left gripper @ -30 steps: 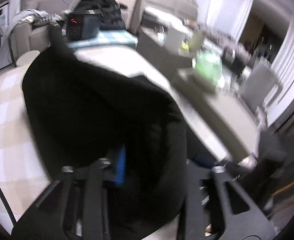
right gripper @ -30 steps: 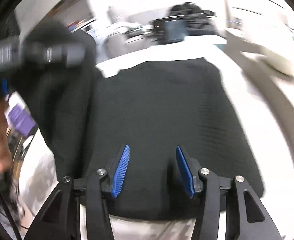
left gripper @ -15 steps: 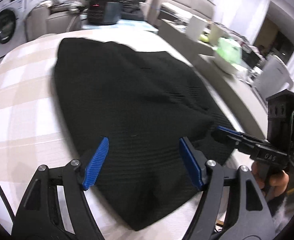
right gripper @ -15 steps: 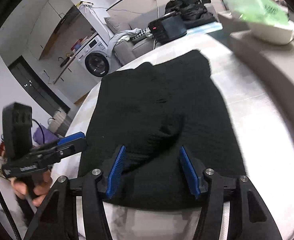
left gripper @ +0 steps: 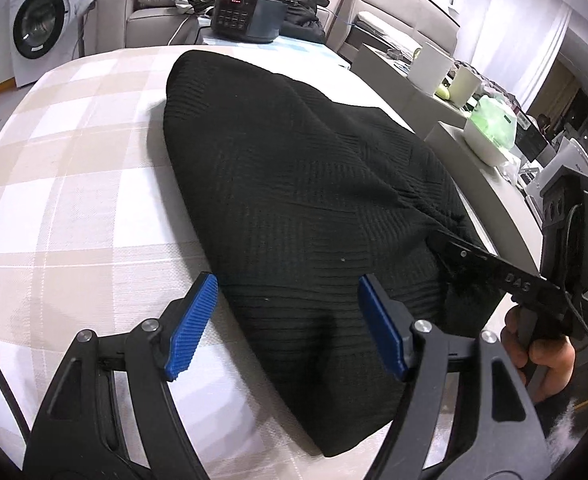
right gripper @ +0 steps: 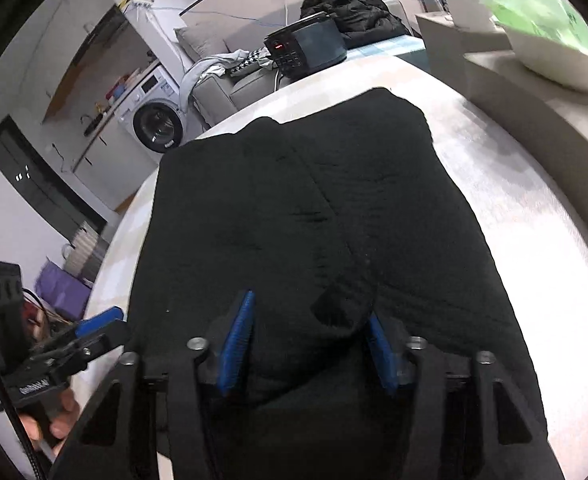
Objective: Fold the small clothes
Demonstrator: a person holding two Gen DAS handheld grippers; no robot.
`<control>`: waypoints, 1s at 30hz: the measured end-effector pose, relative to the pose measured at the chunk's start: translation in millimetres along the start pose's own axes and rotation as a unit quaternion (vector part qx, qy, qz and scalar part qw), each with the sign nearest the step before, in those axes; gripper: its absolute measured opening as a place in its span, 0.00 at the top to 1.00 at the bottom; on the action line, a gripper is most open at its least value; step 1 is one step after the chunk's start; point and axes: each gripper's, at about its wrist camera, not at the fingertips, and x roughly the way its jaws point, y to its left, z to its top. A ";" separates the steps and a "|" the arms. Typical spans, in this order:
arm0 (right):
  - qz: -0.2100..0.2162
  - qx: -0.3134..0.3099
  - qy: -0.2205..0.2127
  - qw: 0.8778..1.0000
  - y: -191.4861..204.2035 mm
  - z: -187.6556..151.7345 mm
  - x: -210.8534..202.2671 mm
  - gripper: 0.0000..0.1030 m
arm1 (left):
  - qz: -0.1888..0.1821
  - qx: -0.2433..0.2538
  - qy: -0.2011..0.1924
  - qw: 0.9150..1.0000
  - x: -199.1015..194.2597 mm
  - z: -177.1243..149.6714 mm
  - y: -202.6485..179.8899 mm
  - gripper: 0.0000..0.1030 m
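Over the black garment, left tongs hover released; right tongs straddle a fold, unclenched.

A home: washing machine, sofa.

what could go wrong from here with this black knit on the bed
1. The right gripper has a bunched hump of the black knit garment between its open fingers; closing there may grab several layers and skew the fold.
2. The garment's near edge lies close to the edge of the checked bed cover, so a pull toward the person could drag it off.
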 end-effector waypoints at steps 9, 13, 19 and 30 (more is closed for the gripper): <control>0.030 -0.079 -0.082 0.993 34.9 11.7 -60.2 0.90 | 0.002 -0.023 -0.004 1.000 -4.4 -0.4 18.7 0.32; 0.028 -0.100 -0.085 0.991 34.0 -10.1 -99.9 0.89 | 0.006 -0.027 -0.002 1.000 -4.4 -2.1 25.8 0.32; 0.004 -0.056 0.030 0.998 -3.6 -33.3 -51.6 0.81 | 0.006 -0.032 0.017 0.999 7.6 -5.3 24.9 0.32; 0.018 -0.002 -0.011 1.000 -43.3 -10.4 -64.2 0.53 | -0.010 -0.040 0.025 0.999 35.7 6.8 31.3 0.33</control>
